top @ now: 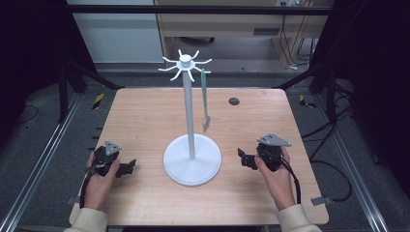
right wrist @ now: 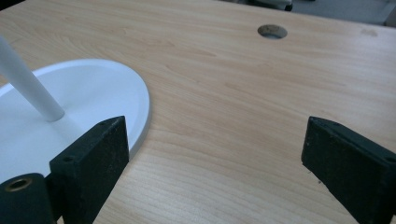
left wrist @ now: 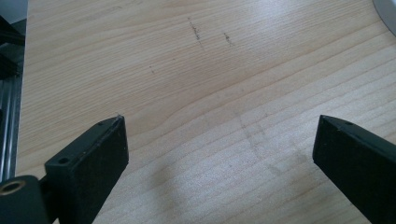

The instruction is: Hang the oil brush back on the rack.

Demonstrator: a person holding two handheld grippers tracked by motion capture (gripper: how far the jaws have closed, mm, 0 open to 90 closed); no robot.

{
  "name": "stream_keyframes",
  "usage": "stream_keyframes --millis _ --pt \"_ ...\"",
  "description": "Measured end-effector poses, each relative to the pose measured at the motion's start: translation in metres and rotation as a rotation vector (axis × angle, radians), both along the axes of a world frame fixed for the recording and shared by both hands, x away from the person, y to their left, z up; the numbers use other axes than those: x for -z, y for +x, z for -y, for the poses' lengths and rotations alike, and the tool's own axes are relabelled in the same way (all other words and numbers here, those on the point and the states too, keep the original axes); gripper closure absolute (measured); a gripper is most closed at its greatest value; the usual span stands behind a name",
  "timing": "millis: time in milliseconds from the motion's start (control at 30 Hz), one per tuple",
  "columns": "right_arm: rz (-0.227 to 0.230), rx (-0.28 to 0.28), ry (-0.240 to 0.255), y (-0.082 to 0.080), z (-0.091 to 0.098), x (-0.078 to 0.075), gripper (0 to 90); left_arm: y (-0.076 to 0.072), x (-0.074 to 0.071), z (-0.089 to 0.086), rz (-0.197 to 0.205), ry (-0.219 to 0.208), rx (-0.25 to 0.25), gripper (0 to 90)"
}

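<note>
high view: both grippers, left [top: 129, 168] and right [top: 243, 158], rest wide open beside the white stand [top: 192, 159]; a careless reach may tip it, dropping the hanging green utensil [top: 205, 101].

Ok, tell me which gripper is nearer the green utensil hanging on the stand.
Right. The right gripper rests below and right of the green utensil; the left gripper lies across the stand's base, farther away.

A stand [top: 192, 162] sits mid-table [top: 145, 121] between my two grippers: my left gripper [top: 129, 167] lies to its left, my right gripper [top: 241, 157] to its right. A spatula [top: 205, 104] hangs from a hook at its top, right of the pole. Behind it, a hole [top: 234, 101] in the tabletop
</note>
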State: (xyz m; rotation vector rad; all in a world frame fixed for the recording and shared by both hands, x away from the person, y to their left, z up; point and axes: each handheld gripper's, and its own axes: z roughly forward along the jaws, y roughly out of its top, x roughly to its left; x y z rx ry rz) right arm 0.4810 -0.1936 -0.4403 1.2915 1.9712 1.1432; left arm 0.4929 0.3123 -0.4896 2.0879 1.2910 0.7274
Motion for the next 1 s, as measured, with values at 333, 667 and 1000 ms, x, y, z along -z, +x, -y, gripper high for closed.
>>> stream_keyframes --millis 333,667,1000 --pt "-0.075 0.035 -0.005 0.015 0.007 0.019 8.3 0.0 0.0 0.0 0.001 -0.001 0.0 3.0" --pt "-0.111 0.068 -0.017 0.03 0.011 0.031 9.4 0.0 0.0 0.0 0.003 -0.002 -0.001 3.0" --pt "-0.095 0.092 -0.009 0.038 0.016 0.037 10.5 0.0 0.0 0.0 0.005 -0.003 0.0 3.0"
